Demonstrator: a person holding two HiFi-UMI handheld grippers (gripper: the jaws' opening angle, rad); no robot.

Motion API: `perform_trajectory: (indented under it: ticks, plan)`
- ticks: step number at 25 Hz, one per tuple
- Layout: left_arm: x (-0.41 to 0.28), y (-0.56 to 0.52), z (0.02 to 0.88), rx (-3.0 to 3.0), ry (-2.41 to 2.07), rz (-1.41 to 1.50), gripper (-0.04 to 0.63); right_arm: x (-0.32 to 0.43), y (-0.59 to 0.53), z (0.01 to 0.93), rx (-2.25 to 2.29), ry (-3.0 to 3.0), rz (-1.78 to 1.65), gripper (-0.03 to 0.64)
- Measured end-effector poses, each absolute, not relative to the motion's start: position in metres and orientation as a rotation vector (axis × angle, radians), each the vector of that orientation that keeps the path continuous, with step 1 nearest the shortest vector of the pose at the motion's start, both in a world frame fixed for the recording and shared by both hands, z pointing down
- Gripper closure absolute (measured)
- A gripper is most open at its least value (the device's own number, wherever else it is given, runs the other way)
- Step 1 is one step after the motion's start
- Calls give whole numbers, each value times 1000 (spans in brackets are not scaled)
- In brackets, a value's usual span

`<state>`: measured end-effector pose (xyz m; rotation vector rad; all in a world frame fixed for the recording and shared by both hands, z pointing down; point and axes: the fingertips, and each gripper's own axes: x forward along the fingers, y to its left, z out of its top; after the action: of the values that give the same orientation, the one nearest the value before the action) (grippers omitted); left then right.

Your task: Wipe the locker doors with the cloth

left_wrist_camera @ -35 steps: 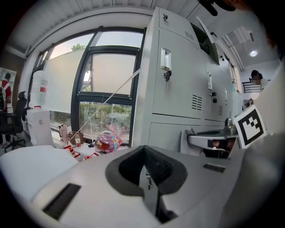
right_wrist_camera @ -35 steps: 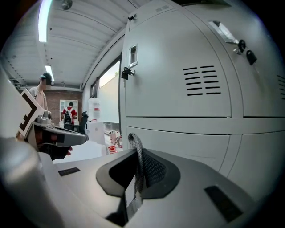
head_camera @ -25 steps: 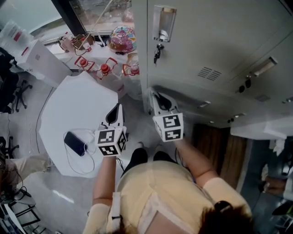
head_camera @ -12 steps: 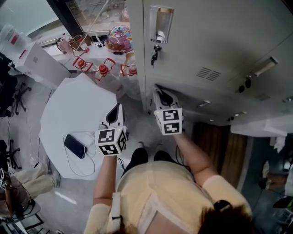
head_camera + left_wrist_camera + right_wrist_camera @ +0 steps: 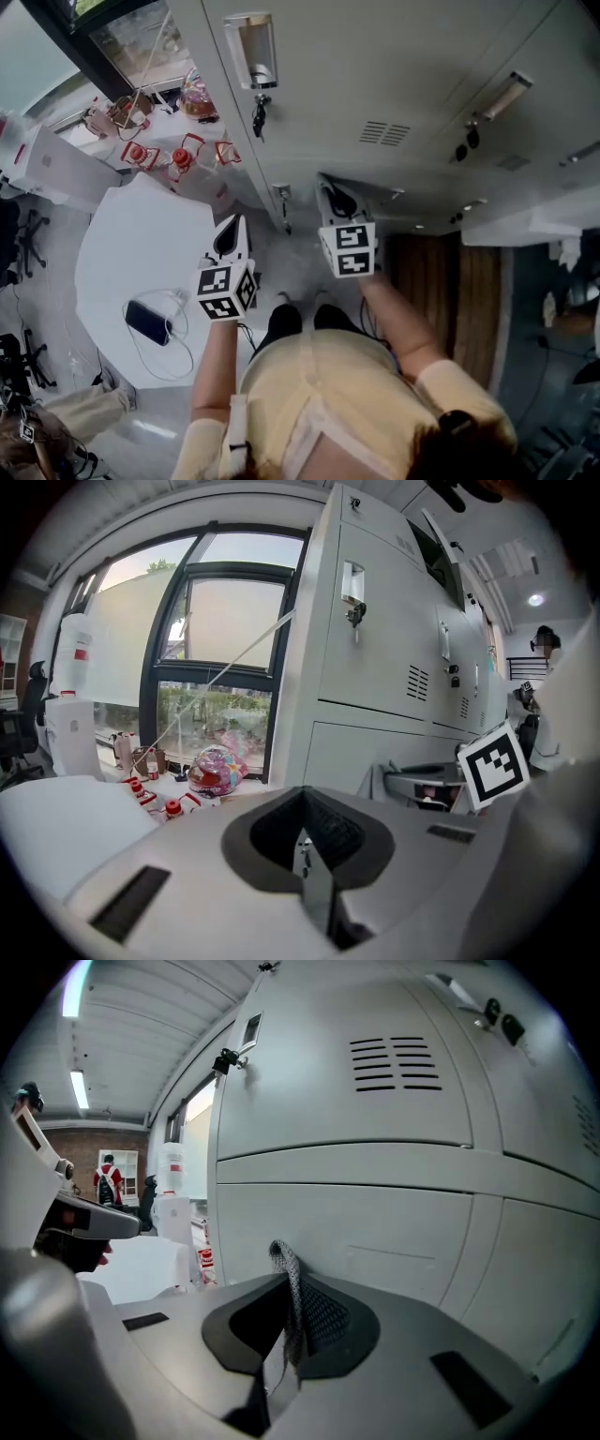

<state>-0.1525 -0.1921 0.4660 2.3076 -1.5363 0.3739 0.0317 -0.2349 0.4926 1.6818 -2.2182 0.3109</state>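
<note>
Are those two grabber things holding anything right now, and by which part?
The right gripper pinches a grey cloth by a bunched fold, and a small loop pokes out past the jaws. The left gripper is shut on nothing.

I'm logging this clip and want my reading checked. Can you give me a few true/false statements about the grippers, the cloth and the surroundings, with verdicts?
1. The right gripper is shut on the cloth. True.
2. The left gripper holds a second cloth. False: its jaws are together with nothing between them.
3. A phone lies on the white table. True.
4. No lock has a key in it. False: a key hangs from the upper locker door.
</note>
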Motion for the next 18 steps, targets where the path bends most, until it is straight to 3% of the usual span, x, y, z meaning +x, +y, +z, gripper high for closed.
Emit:
perform_trajectory:
  ticks: [18]
  plan:
    - [-76, -200, 471, 2431, -1345, 409, 594, 144, -211, 494, 1915, -1995, 340, 598]
